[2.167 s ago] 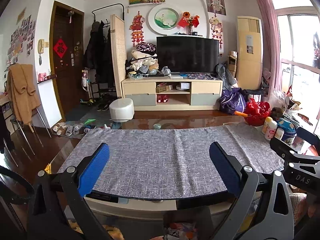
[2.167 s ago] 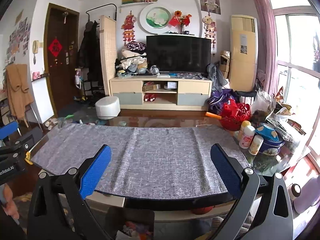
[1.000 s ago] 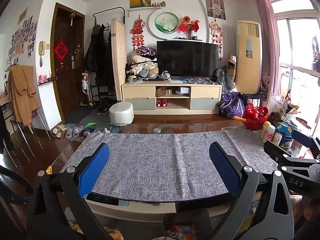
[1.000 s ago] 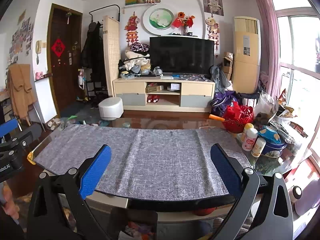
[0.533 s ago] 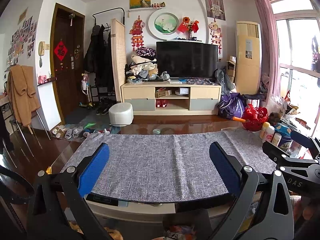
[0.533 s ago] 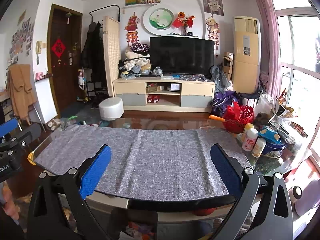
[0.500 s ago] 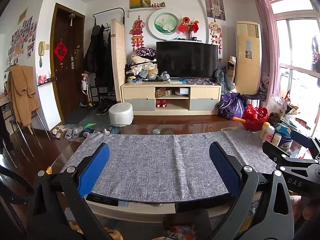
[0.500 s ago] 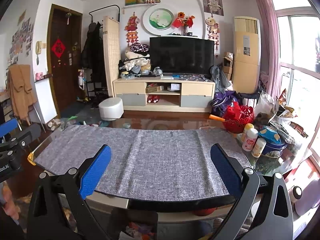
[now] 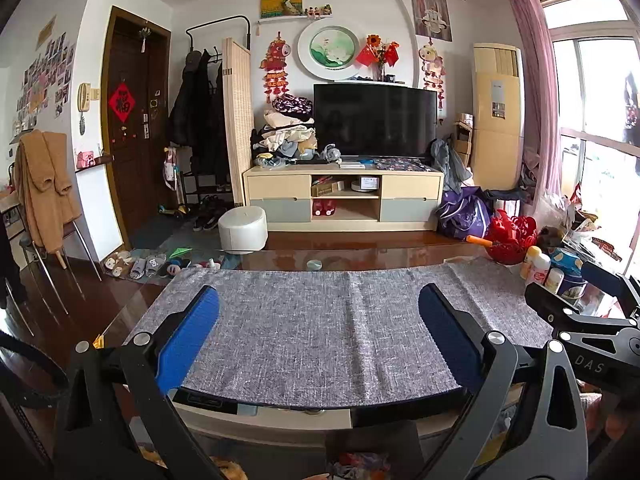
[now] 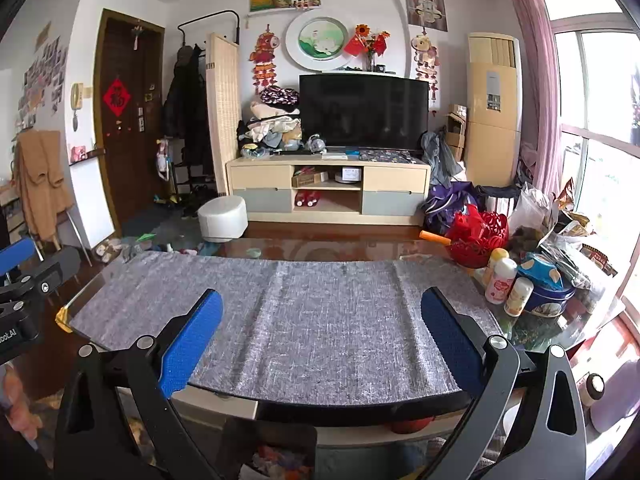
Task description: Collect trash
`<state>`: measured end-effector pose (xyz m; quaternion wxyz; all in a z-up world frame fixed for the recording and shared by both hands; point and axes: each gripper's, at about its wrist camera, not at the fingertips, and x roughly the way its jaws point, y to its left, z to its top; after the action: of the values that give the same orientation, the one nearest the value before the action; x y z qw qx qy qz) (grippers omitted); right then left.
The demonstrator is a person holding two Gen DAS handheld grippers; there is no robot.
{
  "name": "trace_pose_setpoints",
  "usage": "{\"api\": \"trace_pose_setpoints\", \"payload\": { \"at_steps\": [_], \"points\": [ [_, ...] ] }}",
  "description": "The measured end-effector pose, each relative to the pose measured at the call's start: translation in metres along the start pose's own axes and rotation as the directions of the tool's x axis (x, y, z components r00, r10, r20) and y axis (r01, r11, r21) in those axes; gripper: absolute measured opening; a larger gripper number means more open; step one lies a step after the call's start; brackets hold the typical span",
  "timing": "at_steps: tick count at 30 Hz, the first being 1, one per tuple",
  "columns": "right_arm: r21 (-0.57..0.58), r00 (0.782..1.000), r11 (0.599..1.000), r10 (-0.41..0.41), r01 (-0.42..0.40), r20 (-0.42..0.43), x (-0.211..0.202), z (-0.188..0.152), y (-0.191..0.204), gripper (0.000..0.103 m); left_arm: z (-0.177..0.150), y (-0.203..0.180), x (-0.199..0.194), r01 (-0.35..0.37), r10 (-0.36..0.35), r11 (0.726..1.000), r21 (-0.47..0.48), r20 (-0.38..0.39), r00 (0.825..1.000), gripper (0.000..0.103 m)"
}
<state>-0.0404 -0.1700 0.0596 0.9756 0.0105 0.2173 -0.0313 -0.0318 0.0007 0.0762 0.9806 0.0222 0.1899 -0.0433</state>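
Note:
My left gripper is open and empty, held above the near edge of a grey cloth mat on a glass coffee table. My right gripper is also open and empty over the same grey mat. The right gripper shows at the right edge of the left wrist view; the left one shows at the left edge of the right wrist view. No loose trash shows on the mat. A small round lid lies on the glass beyond the mat.
At the table's right end stand small bottles, a blue tin, a red basket and plastic bags. A container of colourful scraps sits below the table's near edge. A white stool and a TV cabinet stand beyond.
Both views have shifted slightly; the table and mat sit a little farther and lower than 2.2 s ago. Both grippers stay open and empty.

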Motion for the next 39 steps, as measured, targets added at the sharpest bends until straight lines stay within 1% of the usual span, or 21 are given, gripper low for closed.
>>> {"api": "trace_pose_setpoints", "payload": {
  "at_steps": [7,19,26,30,39],
  "points": [
    [0.003,1.0,1.0,0.0,0.0,0.004,0.001,0.005,0.004,0.1,0.002,0.0,0.0,-0.001,0.001,1.0,-0.001,0.001,1.0,0.095],
    [0.004,1.0,1.0,-0.008,0.008,-0.004,0.001,0.009,0.005,0.1,0.016,0.004,0.004,-0.012,0.012,1.0,-0.016,-0.009,1.0,0.095],
    [0.008,1.0,1.0,-0.009,0.009,-0.006,0.001,0.008,0.005,0.1,0.014,0.004,0.002,-0.02,0.02,1.0,-0.015,0.004,1.0,0.093],
    [0.012,1.0,1.0,-0.013,0.013,-0.002,-0.001,0.008,0.005,0.1,0.014,0.004,0.002,-0.013,0.013,1.0,-0.018,0.002,1.0,0.093],
    [0.015,1.0,1.0,-0.015,0.015,0.001,-0.003,0.007,0.004,0.1,0.013,0.005,0.002,-0.02,0.02,1.0,-0.017,-0.008,1.0,0.093]
  ]
}}
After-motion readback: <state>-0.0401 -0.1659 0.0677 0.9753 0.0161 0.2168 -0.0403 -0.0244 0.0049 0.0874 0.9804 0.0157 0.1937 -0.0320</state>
